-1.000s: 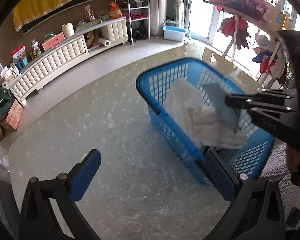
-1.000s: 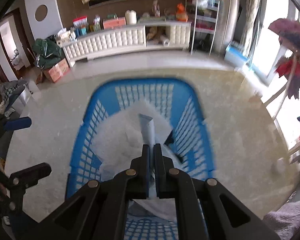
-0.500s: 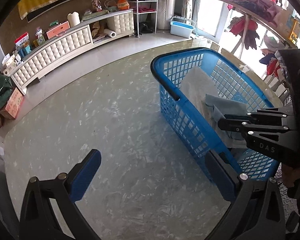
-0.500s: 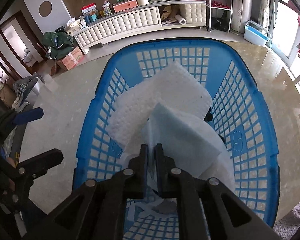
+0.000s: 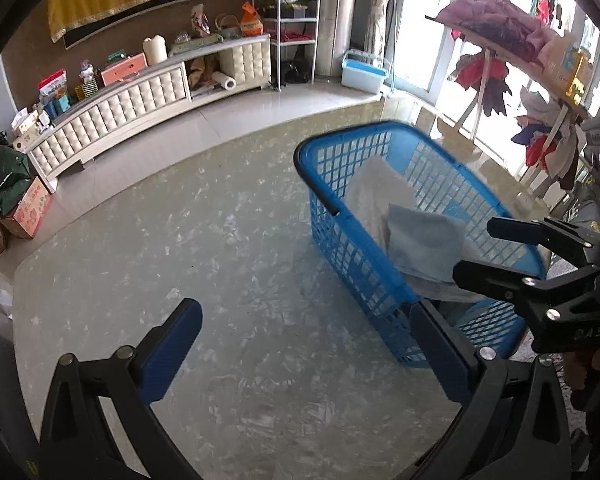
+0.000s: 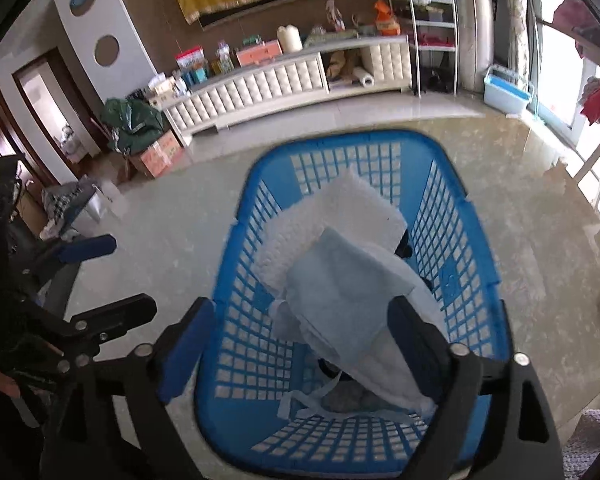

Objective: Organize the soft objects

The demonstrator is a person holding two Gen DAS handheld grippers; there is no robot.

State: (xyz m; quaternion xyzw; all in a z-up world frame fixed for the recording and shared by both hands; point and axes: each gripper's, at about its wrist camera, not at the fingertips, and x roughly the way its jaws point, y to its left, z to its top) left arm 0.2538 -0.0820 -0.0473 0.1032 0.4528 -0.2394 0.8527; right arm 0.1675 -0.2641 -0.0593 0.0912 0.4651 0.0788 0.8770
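Note:
A blue plastic laundry basket [image 6: 476, 248] stands on the marble floor, and also shows in the left wrist view [image 5: 332, 216]. A white towel [image 6: 340, 216] lies inside it, with a light blue cloth [image 6: 340, 300] on top; both show in the left wrist view, the towel [image 5: 372, 188] and the cloth [image 5: 424, 240]. My right gripper [image 6: 300, 328] is open and empty above the basket's near end; it also shows in the left wrist view [image 5: 480, 250]. My left gripper [image 5: 304, 344] is open and empty over the floor, left of the basket.
A white padded low cabinet [image 5: 140, 100] with boxes and bottles lines the far wall. A metal shelf rack [image 5: 296, 32] and a blue-lidded tub [image 5: 364, 72] stand by the window. A clothes rack [image 5: 512, 64] with garments is at the right. A cardboard box [image 5: 30, 210] sits at the left.
My right gripper has opened and let go of the light blue cloth, which now lies on the white towel in the basket. The gripper has drawn back a little.

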